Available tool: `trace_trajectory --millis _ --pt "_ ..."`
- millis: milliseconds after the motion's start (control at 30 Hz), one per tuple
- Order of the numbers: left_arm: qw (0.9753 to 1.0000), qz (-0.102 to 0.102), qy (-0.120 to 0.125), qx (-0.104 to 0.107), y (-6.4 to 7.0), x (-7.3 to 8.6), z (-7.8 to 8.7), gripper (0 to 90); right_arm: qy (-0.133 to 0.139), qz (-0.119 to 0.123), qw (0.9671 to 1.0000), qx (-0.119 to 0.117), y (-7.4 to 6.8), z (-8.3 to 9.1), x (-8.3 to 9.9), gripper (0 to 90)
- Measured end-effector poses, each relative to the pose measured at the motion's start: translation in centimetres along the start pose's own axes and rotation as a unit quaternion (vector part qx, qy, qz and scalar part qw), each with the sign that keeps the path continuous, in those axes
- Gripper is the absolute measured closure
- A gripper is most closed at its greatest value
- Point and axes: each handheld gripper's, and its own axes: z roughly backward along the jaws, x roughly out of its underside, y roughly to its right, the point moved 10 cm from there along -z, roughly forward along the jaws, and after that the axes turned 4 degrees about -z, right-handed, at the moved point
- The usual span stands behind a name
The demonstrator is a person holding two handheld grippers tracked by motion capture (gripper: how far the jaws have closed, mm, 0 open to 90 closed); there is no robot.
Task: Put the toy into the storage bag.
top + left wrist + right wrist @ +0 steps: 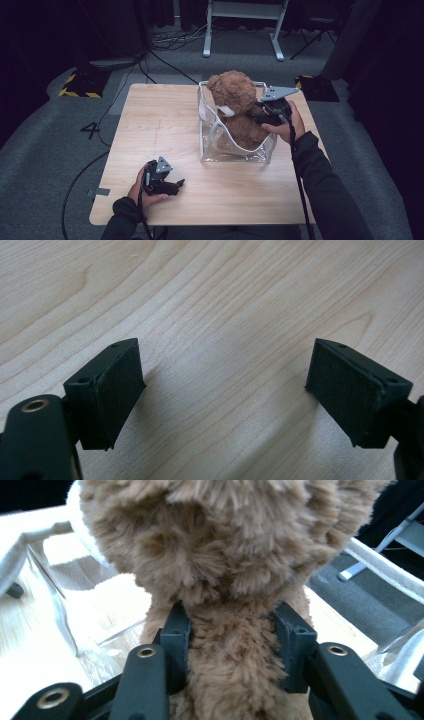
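The right gripper is clamped on the brown teddy bear, which sits half inside the clear plastic bag near the table's far right edge — mid-transfer, by the look of it. The left gripper rests wide open and empty near the front edge — next it likely needs to steady the bag's rim.

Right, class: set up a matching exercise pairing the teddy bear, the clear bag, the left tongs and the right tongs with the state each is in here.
Things:
1. teddy bear
2. clear bag
3. left tongs
4. right tongs

States:
A. open above bare wooden table
B. shut on brown fur
C. stands on the table, top open
D. sits upright in the bag, head above its rim

Pairs: 1-D, 2-C, 3-A, 4-B
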Motion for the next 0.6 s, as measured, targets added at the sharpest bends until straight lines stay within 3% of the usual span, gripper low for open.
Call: trace_trajectory --millis 267,300,333,367,600 --pt "1.0000 0.000 0.000 0.000 0.0 0.0 0.0 15.4 -0.031 0.010 0.9995 0.003 0.3 0.0 0.6 57.7" --pt "1.0000 0.000 0.000 0.000 0.0 0.0 0.0 15.4 -0.054 0.017 0.9984 0.003 0.2 -0.3 1.2 57.7" --pt "1.0000 0.000 0.000 0.000 0.0 0.0 0.0 15.4 -0.054 0.017 0.9984 0.003 0.2 -0.3 1.2 57.4" --pt "1.0000 0.000 0.000 0.000 0.0 0.0 0.0 15.4 -0.073 0.029 0.9969 0.010 0.3 -0.5 1.6 57.2" --pt "1.0000 0.000 0.000 0.000 0.0 0.0 0.0 15.4 -0.090 0.028 0.9955 0.007 0.4 -0.8 2.1 58.6"
